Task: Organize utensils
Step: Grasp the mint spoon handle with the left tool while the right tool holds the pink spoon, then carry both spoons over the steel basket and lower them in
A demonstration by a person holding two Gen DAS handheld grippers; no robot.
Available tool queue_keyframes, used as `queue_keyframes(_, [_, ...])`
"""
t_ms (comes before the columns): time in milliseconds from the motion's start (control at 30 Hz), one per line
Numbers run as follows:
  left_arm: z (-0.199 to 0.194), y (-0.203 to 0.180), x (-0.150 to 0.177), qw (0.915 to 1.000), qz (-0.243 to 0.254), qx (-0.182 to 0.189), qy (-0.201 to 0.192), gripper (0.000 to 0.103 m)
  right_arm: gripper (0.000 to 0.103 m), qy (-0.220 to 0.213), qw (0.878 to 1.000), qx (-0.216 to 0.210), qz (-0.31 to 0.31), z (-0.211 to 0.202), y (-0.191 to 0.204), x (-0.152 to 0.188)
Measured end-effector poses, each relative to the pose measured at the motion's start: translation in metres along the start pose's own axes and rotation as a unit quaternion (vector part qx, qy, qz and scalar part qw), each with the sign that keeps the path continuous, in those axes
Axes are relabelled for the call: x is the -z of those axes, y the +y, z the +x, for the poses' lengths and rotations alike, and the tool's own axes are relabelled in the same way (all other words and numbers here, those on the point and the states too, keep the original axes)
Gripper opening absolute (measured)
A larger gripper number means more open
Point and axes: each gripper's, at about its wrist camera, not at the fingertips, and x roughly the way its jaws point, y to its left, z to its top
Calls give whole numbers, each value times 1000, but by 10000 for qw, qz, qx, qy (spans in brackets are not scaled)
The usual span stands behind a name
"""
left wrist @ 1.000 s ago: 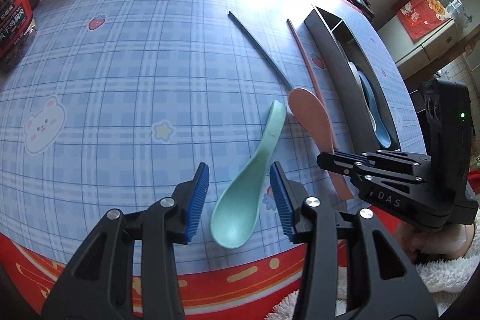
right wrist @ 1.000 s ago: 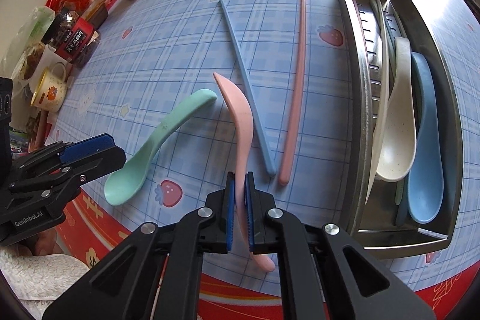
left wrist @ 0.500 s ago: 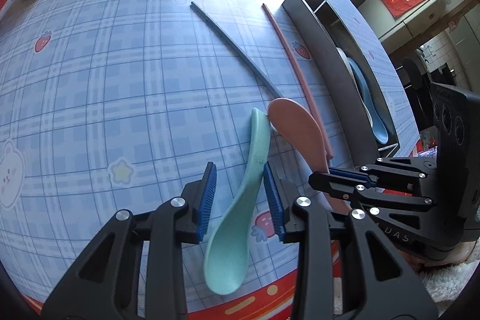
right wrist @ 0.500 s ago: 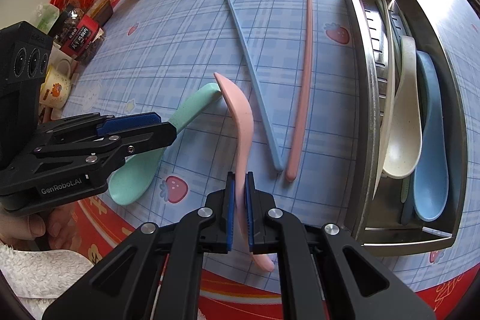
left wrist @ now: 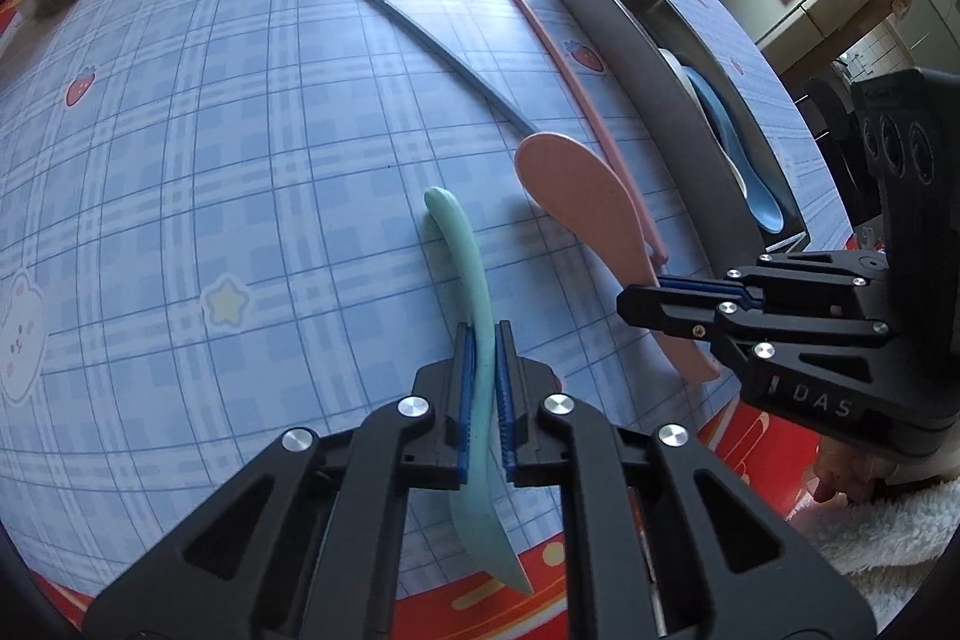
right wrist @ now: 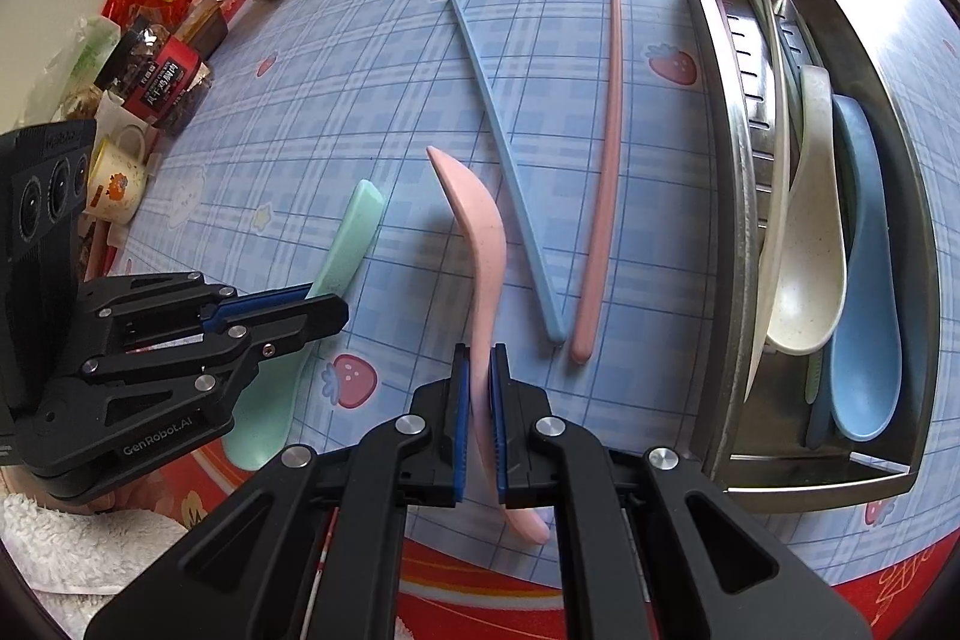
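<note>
L claw [left wrist: 485,394] clamps green spoon [left wrist: 474,280], R claw [right wrist: 480,400] pink spoon [right wrist: 477,244], near table edge [right wrist: 480,574].

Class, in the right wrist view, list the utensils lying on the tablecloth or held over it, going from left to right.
green spoon → pink spoon → blue chopstick → pink chopstick
</note>
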Motion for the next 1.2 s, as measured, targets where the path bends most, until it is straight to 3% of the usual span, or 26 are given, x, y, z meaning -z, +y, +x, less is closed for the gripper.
queue_keyframes(267, [-5,11,13,9992,-359,94,-134,14,7,-93,9999,-111,-5,-1,-3,0])
queue_keyframes(567, [-6,14,16,9990,-391,156,-174,13,7,-130,9998,-86,-76,-1,-1,1])
queue_keyframes(667, [-14,15,18,9987,-465,-5,-210,11,7,-228,9994,-271,26,-5,-3,3])
queue_keyframes(867, [-58,33,24,9890,-1052,294,-994,11,7,-778,9952,-593,37,-30,-6,3])
queue_keyframes(1200, [-73,49,36,9801,-1599,357,-1124,11,7,-1147,9901,-709,386,-49,-21,-3])
